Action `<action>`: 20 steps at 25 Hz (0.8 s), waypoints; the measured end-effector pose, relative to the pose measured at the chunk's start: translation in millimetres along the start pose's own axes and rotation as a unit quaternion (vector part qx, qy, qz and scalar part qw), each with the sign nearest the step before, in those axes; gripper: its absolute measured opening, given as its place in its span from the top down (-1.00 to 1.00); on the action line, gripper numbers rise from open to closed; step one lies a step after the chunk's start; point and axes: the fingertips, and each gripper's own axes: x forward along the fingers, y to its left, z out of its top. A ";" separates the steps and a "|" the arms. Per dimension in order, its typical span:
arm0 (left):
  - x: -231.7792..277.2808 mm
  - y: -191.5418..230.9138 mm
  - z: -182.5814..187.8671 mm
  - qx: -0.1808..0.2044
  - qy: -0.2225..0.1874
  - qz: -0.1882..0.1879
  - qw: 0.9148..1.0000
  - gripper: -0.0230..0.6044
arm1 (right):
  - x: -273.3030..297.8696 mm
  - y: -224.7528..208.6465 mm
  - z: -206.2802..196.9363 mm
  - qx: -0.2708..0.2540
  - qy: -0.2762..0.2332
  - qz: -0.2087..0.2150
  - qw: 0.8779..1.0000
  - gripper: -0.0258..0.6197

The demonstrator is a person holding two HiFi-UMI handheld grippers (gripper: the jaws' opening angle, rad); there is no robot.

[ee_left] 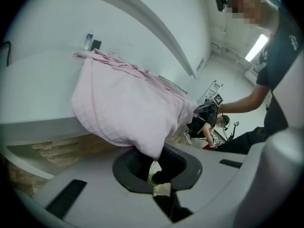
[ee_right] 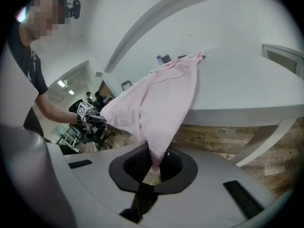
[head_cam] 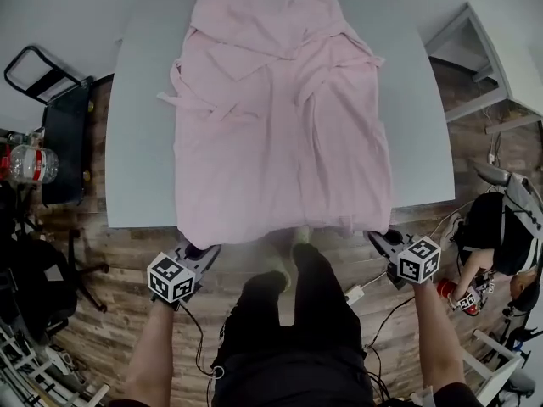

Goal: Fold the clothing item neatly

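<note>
Well, the left gripper (head_cam: 197, 248) and right gripper (head_cam: 379, 237) each pinch a hem corner of the pink robe (head_cam: 280, 117) spread on the grey table (head_cam: 140, 142), hem overhanging.

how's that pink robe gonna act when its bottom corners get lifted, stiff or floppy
Probably very floppy: the pink robe drapes limply off the table to the left gripper and right gripper, both shut on its hem. Likely light, since small pinches hold it. Its sleeves lie loose on top, so they may slide during a fold.
</note>
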 end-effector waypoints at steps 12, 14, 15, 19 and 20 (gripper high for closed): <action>-53.0 -79.7 20.7 -0.039 0.005 -0.085 0.996 0.86 | -67.0 55.5 5.9 0.063 0.001 0.063 0.996 0.85; -61.0 -92.8 19.3 -0.045 0.009 -0.098 0.994 0.86 | -76.6 63.7 6.0 0.074 0.001 0.075 0.994 0.85; -64.8 -98.9 17.1 -0.047 0.012 -0.103 0.993 0.86 | -81.1 68.4 5.8 0.079 0.002 0.081 0.994 0.85; -77.9 -123.4 7.2 -0.064 0.019 -0.124 0.990 0.86 | -101.1 89.4 8.5 0.095 -0.002 0.109 0.989 0.85; -81.7 -130.2 5.8 -0.069 0.019 -0.132 0.989 0.86 | -106.8 94.9 10.9 0.096 -0.004 0.115 0.989 0.85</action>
